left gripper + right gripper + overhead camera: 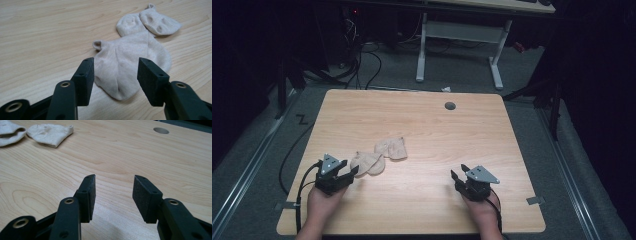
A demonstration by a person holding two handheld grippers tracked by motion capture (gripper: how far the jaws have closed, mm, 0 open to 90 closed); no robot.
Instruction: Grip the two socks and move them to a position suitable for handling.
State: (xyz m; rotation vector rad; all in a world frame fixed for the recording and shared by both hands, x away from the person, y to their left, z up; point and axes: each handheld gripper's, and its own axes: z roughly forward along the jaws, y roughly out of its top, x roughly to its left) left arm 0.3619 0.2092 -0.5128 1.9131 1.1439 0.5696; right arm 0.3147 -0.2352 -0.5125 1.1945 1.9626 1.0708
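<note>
Sock, beige ankle type, lay flat on the table just ahead of the left gripper, whose jaws stood apart, empty. Likely light, limp, grippy knit; best pinched at the cuff. Right gripper also unclenched, well apart.

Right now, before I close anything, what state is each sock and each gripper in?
Near sock: lying flat on the table, loose, in front of the left gripper's open jaws, not pinched.
Far sock: lying flat, its edge touching or overlapping the near sock.
Left gripper: open, nothing held, pointed at the near sock.
Right gripper: open, nothing held, over bare wood apart from both socks.
</note>
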